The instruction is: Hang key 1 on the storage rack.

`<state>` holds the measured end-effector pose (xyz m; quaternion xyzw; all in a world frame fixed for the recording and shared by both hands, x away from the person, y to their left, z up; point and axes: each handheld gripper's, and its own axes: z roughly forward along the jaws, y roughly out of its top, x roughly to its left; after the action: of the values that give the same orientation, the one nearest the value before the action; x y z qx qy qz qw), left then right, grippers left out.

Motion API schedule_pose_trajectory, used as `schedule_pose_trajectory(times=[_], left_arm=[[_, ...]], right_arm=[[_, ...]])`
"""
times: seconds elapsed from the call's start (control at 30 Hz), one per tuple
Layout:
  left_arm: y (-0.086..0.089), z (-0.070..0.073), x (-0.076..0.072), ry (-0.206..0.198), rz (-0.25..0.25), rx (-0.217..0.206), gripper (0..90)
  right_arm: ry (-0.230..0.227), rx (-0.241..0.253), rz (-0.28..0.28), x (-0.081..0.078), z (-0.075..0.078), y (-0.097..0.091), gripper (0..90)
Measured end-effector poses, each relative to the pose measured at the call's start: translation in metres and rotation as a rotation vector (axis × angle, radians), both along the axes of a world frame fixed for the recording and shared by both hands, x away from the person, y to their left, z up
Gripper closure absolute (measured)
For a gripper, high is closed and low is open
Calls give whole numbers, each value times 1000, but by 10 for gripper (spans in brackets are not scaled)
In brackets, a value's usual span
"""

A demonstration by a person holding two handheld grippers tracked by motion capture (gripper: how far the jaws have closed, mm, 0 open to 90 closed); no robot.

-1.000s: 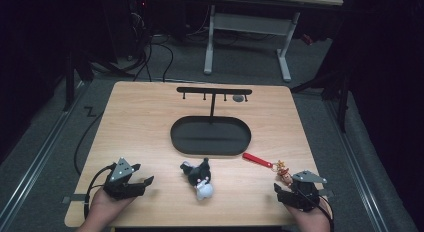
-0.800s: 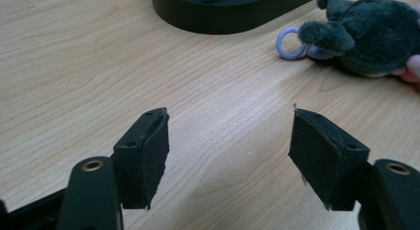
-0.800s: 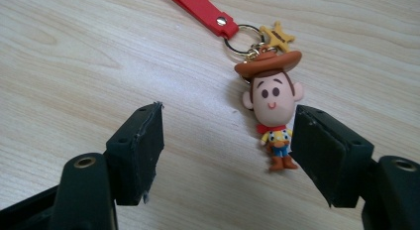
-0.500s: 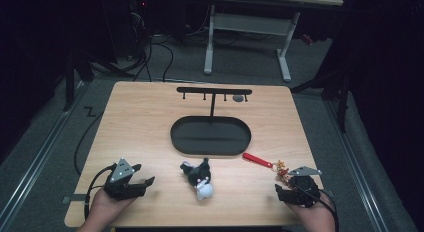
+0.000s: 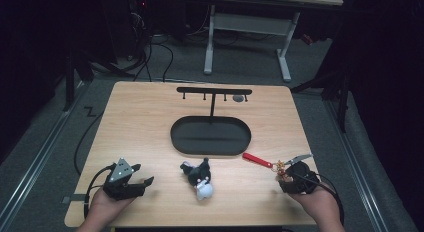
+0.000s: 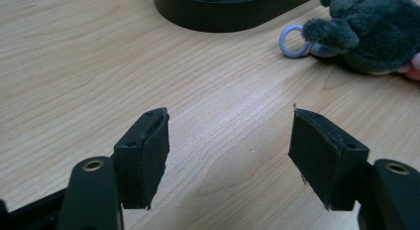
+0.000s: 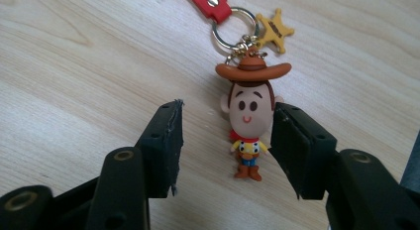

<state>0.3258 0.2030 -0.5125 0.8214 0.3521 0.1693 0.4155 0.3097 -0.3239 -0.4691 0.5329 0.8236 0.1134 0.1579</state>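
A cowboy figure keychain (image 7: 247, 126) lies on the wooden table (image 5: 150, 127), with a gold star charm (image 7: 275, 26), a ring and a red strap (image 5: 257, 159). My right gripper (image 7: 227, 108) straddles the figure. Its jaws have just been closing: the right pad (image 7: 292, 141) is at the figure's head and the left pad (image 7: 166, 141) stands apart from it. In the high view that right gripper (image 5: 286, 177) is at the front right. My left gripper (image 6: 227, 113) rests open at the front left, with bare wood between its pads.
A dark plush keychain (image 5: 200, 177) with a pale ring (image 6: 292, 41) lies at front centre. Behind it stands a black oval tray (image 5: 210, 144) with a post and a hook bar (image 5: 214, 91). The table's front edge is close to both hands.
My right gripper has moved forward and tipped down over the cowboy figure, and its jaws have narrowed around it. The left gripper and the plush keychain have stayed where they were.
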Motion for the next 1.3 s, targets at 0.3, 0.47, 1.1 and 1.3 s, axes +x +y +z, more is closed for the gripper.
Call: schedule_pose_trajectory(times=[0.3, 0.47, 1.1, 1.3], left_arm=[[-1, -1, 0, 1, -3, 4, 321], [0, -1, 1, 5, -4, 3, 321], [0, -2, 1, 8, -6, 5, 322], [0, -2, 1, 9, -10, 5, 322]], right_arm=[[91, 41, -38, 22, -8, -17, 514], [111, 46, -38, 27, -10, -17, 526], [163, 62, -39, 35, -21, -17, 587], [178, 52, -30, 34, -20, -15, 594]])
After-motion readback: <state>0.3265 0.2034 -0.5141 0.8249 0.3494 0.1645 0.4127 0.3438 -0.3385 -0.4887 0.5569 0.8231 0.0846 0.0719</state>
